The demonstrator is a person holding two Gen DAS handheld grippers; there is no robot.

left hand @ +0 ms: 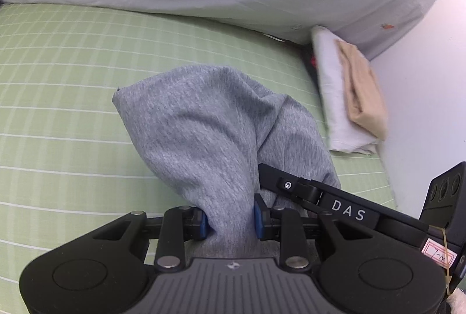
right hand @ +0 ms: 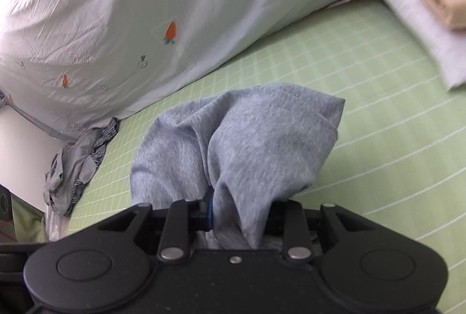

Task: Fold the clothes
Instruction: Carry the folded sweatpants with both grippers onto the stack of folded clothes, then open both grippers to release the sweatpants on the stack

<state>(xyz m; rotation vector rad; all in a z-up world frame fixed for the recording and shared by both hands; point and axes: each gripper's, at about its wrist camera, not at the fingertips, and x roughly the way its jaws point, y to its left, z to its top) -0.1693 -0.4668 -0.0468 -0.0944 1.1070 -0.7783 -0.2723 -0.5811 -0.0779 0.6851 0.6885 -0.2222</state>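
Both the left tongs (left hand: 230, 222) and right tongs (right hand: 238, 215) are clenching the bunched grey garment (left hand: 204, 124) above the bed (left hand: 58, 110).

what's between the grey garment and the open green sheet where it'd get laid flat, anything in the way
Nothing visible. Both the left gripper and right gripper already pinch the grey garment, and the green checked sheet beneath is bare. The folded pile and crumpled grey clothes lie off at the edges.

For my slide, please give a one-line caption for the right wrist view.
Right gripper shut on a grey garment above a green checked bed sheet.
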